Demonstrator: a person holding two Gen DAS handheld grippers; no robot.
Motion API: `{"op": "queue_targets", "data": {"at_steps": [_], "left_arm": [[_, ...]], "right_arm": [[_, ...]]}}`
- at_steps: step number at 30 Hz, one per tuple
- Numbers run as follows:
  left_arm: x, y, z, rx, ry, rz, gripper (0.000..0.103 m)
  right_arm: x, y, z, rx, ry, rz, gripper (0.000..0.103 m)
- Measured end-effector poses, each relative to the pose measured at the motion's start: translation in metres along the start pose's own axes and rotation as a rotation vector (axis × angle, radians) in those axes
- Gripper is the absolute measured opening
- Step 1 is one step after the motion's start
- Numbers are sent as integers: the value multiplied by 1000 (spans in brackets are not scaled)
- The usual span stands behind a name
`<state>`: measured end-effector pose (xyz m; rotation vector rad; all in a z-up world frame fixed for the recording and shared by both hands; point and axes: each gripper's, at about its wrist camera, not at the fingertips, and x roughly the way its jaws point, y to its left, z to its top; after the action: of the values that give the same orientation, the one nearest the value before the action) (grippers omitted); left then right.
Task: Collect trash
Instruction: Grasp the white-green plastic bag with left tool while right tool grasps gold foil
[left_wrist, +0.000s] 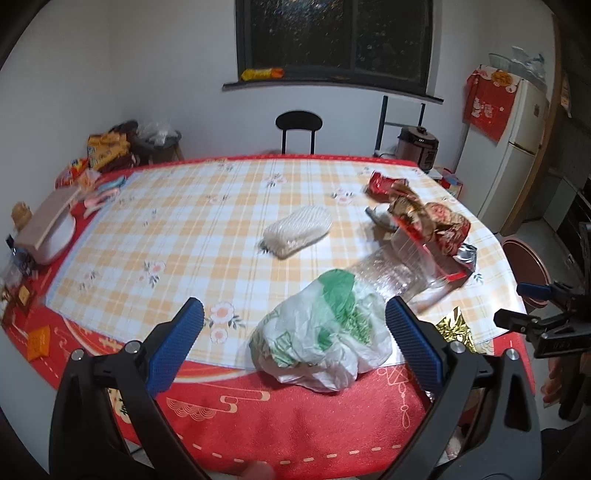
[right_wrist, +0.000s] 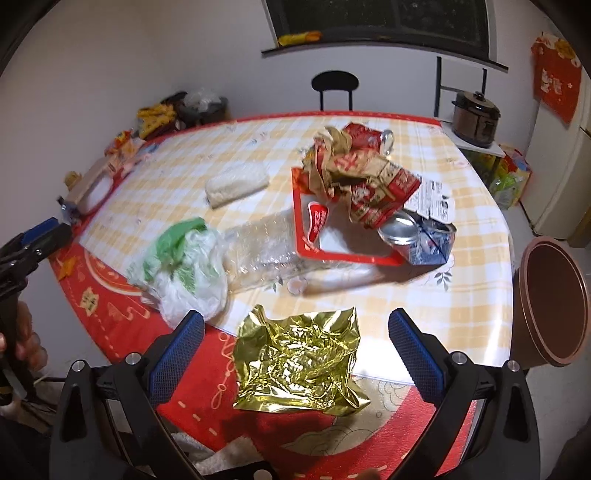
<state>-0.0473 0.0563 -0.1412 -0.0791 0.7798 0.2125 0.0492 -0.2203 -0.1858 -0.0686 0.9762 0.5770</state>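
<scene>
our left tongs (left_wrist: 293, 326) hang spread wide around the crumpled white-and-green plastic bag (left_wrist: 321, 332) at the counter's (left_wrist: 166, 236) near edge, not gripping it. our right tongs (right_wrist: 295, 338) gape, empty, over the gold foil wrapper (right_wrist: 297, 360) just beside that bag.

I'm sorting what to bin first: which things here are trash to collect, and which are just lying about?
Trash for the job:
crumpled plastic bag
gold foil wrapper
clear bubble wrap
crumpled red wrappers
crushed can
white foam netting
brown bin, probably where it goes

Just lying about:
rice cooker
chair
fridge
snack packets
</scene>
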Motion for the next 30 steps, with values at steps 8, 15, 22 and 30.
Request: {"op": "queue_targets", "data": {"at_steps": [8,15,22,30], "left_arm": [[30,9,-2,-8,70,-109,93],[56,30,-1,-20,109,-213,91],[82,41,-10,3,144,-281,86],[97,42,-13,66,171,-345,86]], "right_arm": [[32,19,-8,34,101,-50,98],[50,28,-20,85,132,-131,98],[72,37,-38,146,145,-193,98],[102,50,-46,101,180,-247,90]]}}
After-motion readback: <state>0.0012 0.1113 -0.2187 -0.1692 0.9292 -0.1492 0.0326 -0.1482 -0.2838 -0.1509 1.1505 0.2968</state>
